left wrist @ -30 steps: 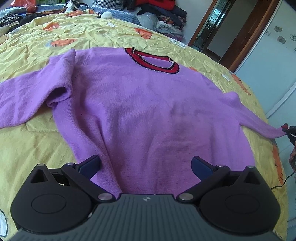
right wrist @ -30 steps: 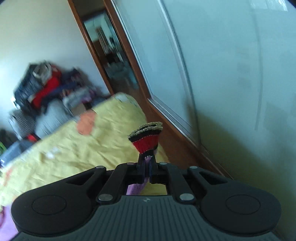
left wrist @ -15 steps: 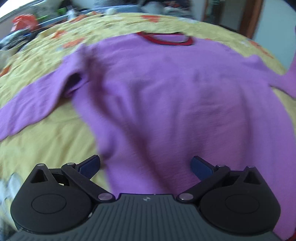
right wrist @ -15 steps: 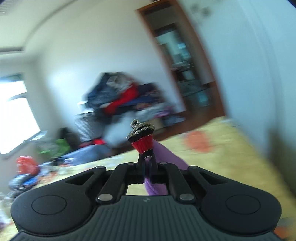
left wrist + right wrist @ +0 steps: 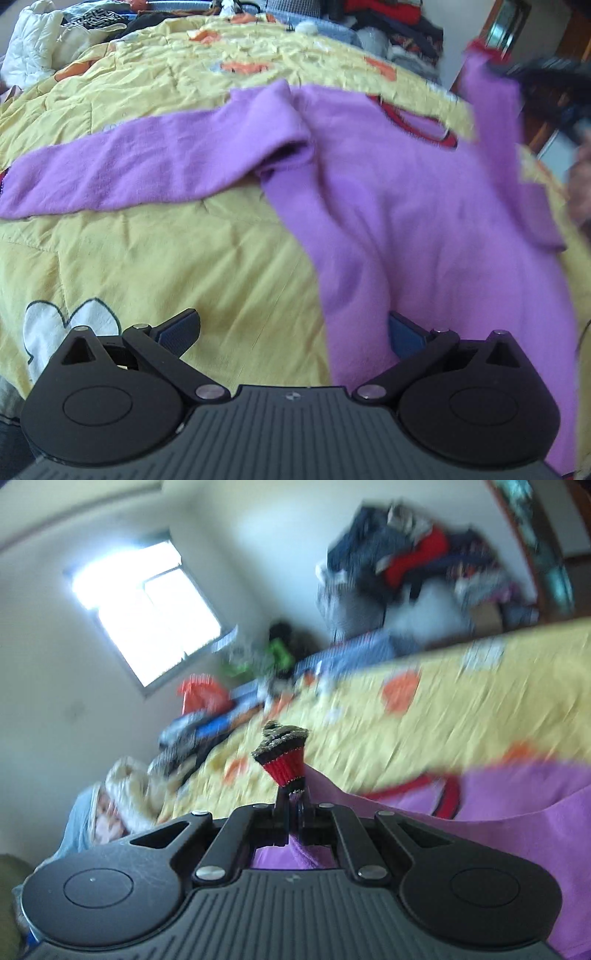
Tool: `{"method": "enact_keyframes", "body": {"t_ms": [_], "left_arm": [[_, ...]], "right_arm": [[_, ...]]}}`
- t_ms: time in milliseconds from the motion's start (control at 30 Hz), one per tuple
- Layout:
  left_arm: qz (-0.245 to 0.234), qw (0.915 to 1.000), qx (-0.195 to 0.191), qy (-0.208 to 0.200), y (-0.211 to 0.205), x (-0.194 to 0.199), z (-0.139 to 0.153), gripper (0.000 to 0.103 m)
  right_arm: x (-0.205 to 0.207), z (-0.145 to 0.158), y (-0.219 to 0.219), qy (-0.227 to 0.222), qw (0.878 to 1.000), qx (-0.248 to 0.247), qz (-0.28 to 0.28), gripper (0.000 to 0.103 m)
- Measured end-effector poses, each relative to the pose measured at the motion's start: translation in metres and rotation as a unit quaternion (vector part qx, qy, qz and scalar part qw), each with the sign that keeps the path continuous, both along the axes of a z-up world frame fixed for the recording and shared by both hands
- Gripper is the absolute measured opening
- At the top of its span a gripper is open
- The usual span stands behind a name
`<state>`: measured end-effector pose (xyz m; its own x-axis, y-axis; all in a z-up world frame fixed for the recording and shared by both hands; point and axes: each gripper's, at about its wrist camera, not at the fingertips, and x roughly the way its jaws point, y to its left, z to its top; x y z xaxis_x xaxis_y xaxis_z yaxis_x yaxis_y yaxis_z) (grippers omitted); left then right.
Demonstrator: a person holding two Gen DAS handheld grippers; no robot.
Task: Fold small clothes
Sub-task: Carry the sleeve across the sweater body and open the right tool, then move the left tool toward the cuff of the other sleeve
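A purple sweater (image 5: 424, 221) with a red and black collar (image 5: 421, 123) lies face up on the yellow quilt (image 5: 166, 258). Its left sleeve (image 5: 147, 162) stretches out to the left. My left gripper (image 5: 291, 332) is open, low over the sweater's lower left hem edge. My right gripper (image 5: 293, 805) is shut on the red and black cuff (image 5: 284, 760) of the right sleeve. It holds that sleeve (image 5: 491, 110) up above the sweater's right side, and the purple body (image 5: 517, 812) shows below it.
Piles of clothes (image 5: 413, 561) and bags (image 5: 199, 698) lie at the bed's far end. A white jacket (image 5: 33, 44) sits at the far left corner. A wooden door frame (image 5: 576, 26) stands to the right. A window (image 5: 144, 605) is in the far wall.
My right gripper has swung the held sleeve up and inward from the bed's right side toward the sweater body. My left gripper has shifted left to the sweater's left hem edge.
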<state>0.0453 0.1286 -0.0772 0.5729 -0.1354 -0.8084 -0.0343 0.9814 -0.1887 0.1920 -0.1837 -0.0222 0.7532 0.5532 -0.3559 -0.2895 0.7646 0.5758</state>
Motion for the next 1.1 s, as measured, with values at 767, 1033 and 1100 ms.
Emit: {"method": "enact_keyframes", "body": {"t_ms": [767,1033,1100], "left_arm": [[-0.048,0.9950,-0.038,-0.079,-0.025,0.048,0.046,0.103],[-0.095,0.9859,-0.126,-0.054,-0.064,0.177,0.003,0.103],[-0.076,0.9919,-0.100,-0.020,-0.067,0.198,-0.019,0.102]], "right_arm": [[-0.057,-0.052,-0.009,0.001,0.991,-0.131,-0.036,0.098],[-0.056,-0.079,-0.104,0.046,0.984,-0.165,-0.057,0.097],[-0.051,-0.086,-0.119,0.070,0.984,-0.148,-0.066,0.097]]}}
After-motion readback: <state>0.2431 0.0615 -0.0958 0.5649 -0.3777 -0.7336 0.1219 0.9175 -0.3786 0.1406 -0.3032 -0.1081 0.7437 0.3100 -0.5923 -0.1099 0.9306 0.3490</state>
